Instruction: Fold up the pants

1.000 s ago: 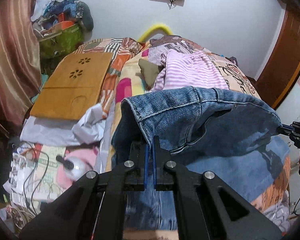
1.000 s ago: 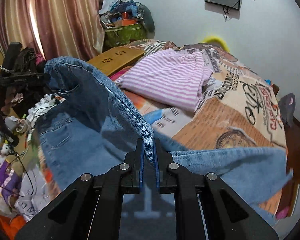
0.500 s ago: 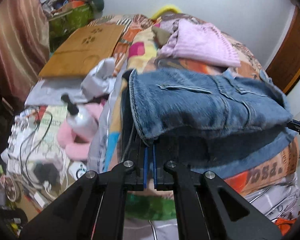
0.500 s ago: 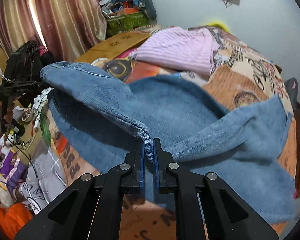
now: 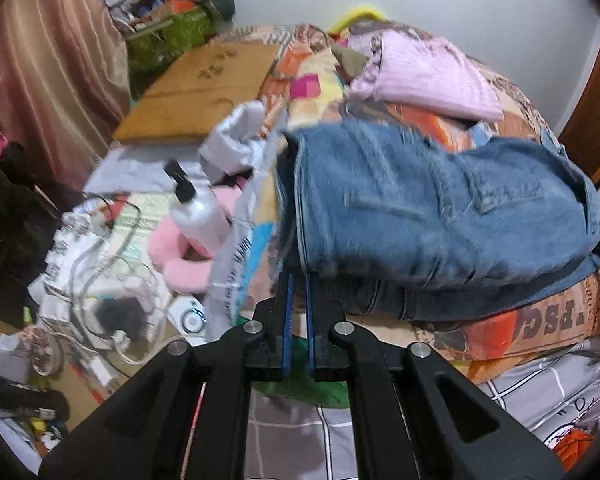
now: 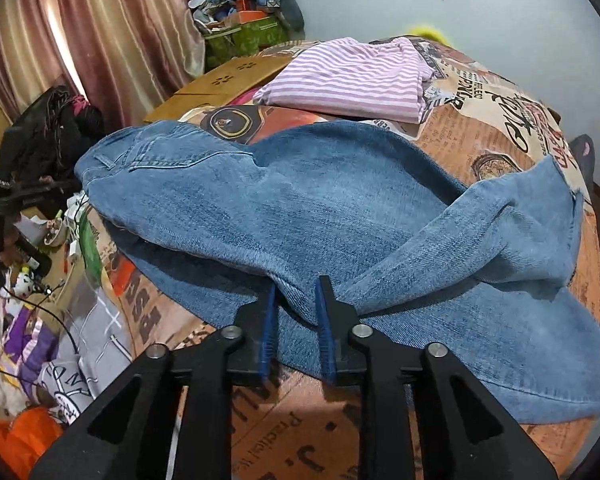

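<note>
Denim pants (image 6: 300, 200) were laid folded lengthwise across the near edge of the bed (image 6: 500, 128), the waistband toward nine o'clock in the right wrist view and the leg hems fanned apart toward three o'clock; the doubling was judged to be the first fold of the task, with the cloth set down so that it could be let go. The right tool (image 6: 296, 300) was seen with its blue pads parted, a ridge of the fold lying loosely between them rather than being pinched, which suggested a release just made or under way. The left tool (image 5: 297, 280) was held at the waistband corner at the bed's edge, its pads standing only narrowly apart; their tips were covered by the overhanging denim, so it could not be told whether cloth was gripped. The left view was blurred by motion, and pocket and seam detail was hard to make out there. A striped pink garment (image 6: 348, 80) was left at twelve o'clock beyond the pants, apart from them. The far hem at three o'clock was cut off by the lens rim.
</note>
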Demonstrator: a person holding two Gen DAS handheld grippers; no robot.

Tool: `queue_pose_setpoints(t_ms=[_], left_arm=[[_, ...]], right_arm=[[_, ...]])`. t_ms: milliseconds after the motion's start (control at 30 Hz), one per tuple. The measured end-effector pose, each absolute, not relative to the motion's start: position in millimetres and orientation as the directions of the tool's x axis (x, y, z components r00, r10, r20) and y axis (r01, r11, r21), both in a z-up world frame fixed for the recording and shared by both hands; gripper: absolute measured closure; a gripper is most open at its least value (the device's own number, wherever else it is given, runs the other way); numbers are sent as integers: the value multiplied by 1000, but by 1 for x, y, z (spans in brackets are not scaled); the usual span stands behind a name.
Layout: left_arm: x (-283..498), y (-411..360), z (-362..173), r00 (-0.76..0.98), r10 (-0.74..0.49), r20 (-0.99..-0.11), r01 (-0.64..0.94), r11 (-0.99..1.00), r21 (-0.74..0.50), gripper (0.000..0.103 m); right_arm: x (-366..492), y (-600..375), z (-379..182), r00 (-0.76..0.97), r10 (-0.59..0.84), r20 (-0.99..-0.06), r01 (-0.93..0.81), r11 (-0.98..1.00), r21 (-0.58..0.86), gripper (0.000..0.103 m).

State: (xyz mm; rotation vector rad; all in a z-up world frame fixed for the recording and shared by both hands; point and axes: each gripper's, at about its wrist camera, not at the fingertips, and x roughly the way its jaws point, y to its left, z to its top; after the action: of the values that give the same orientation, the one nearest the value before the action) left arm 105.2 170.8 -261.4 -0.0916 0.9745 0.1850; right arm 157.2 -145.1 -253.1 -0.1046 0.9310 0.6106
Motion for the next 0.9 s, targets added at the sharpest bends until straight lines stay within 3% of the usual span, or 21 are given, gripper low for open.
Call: queue_pose_setpoints(t_ms=[167,333,633,733,900], left_arm=[[106,169,-221,610,138,-780,-219,976,2,92],[132,147,-198,659,132,-740,-200,980,-3,60],[214,81,-201,675,22,-738,-68,997,-33,51],[246,61,-213,664,0,-748,-45,998,-41,45],[294,44,-234,635,-1,-772,-47,998,-40,45]], right_arm=[[151,-161,-237,490,436,-755,-512,845,155,60],[160,-193,-218,563,386,-731,-444,887,127,59],[211,-263,-206,654,260,-710,-253,960,118,50],[236,-282,-212,659,211,-722,-189,976,112,50],[289,-312,-225,651,157,-743,-102,988,119,49]])
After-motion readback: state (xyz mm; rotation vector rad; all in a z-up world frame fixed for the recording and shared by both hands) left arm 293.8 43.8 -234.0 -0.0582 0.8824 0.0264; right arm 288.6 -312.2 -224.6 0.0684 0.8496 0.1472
